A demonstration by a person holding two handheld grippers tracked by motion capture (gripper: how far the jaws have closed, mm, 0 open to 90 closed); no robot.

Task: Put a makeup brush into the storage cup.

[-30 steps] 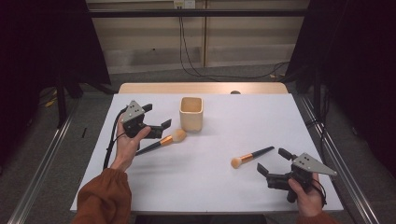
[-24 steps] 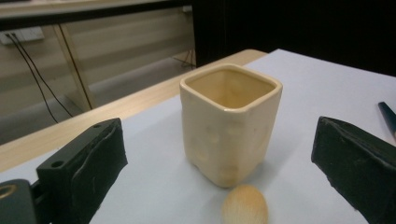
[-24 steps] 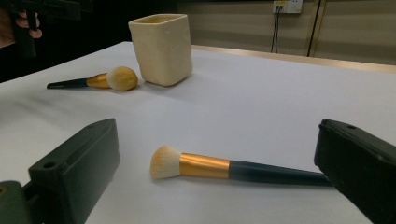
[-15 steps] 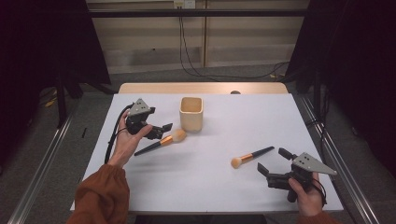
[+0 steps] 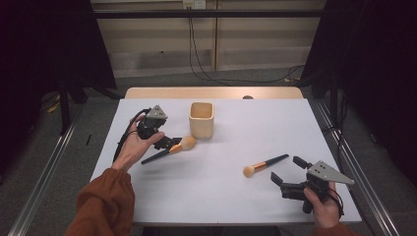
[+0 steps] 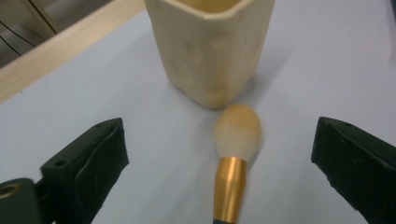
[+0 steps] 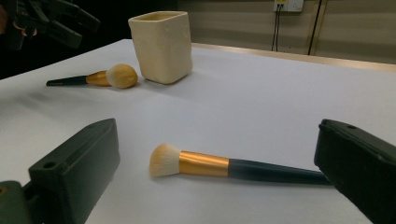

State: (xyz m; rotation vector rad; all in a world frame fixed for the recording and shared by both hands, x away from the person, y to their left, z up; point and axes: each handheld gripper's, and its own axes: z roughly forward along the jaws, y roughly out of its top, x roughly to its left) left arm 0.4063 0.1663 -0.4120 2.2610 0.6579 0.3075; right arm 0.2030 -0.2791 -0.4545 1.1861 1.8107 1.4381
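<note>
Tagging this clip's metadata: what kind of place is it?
Likely a lab recording station, not a home. A white table stands between black curtains, with cables running from a wall outlet. Two makeup brushes and a cream cup look staged.

A cup [image 5: 201, 119] stands mid-table [image 5: 246, 206], one brush [image 5: 168, 149] left, another [image 5: 264, 164] right.
</note>
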